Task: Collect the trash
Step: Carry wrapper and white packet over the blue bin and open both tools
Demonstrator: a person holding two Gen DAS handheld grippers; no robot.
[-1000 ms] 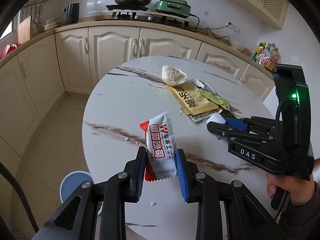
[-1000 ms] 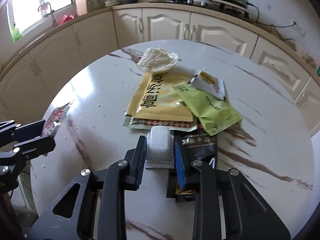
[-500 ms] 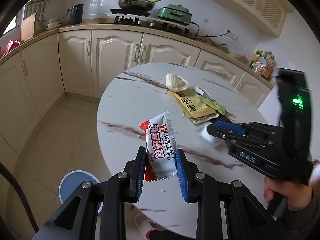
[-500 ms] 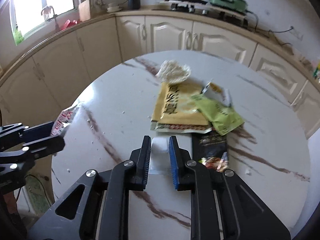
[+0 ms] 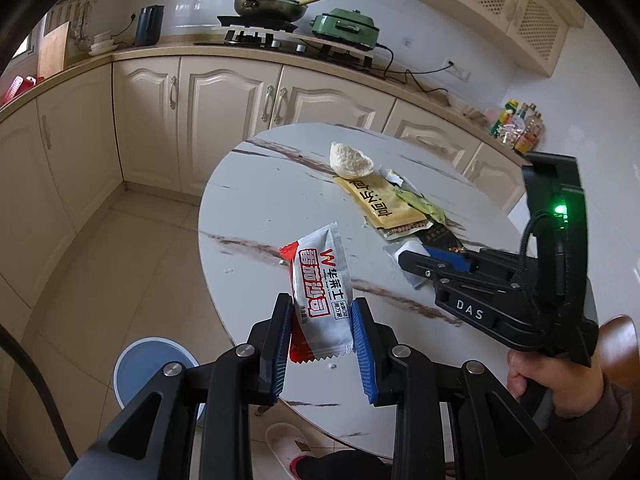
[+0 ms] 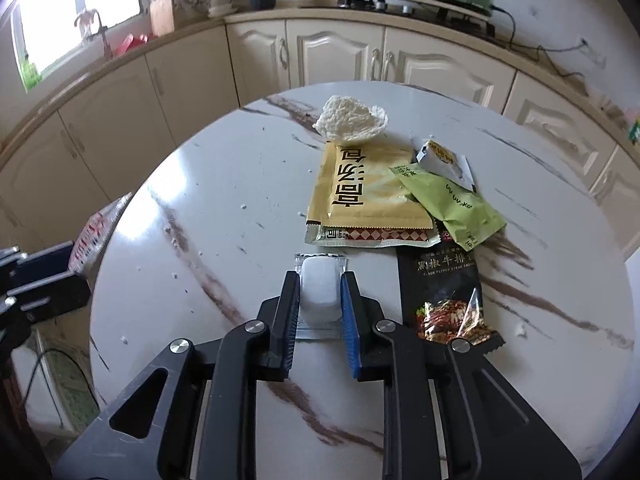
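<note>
My left gripper (image 5: 320, 340) is shut on a white and red snack wrapper (image 5: 320, 292) and holds it in the air above the table's near edge. My right gripper (image 6: 320, 304) is shut on a small clear packet with a white block (image 6: 319, 290), lifted over the round marble table (image 6: 224, 200). It also shows in the left wrist view (image 5: 416, 260). On the table lie a yellow packet (image 6: 364, 188), a green packet (image 6: 452, 204), a black steak-sauce packet (image 6: 448, 292), a small torn sachet (image 6: 444, 160) and a crumpled white tissue (image 6: 352, 118).
A blue round bin (image 5: 154, 372) stands on the tiled floor left of the table. Cream kitchen cabinets (image 5: 224, 104) with a stove and pan run behind. A slipper (image 5: 288, 440) lies under the table's near edge.
Both grippers have lifted and pulled back from the table. My right gripper closed on the white block packet and raised it; my left keeps holding the snack wrapper.
</note>
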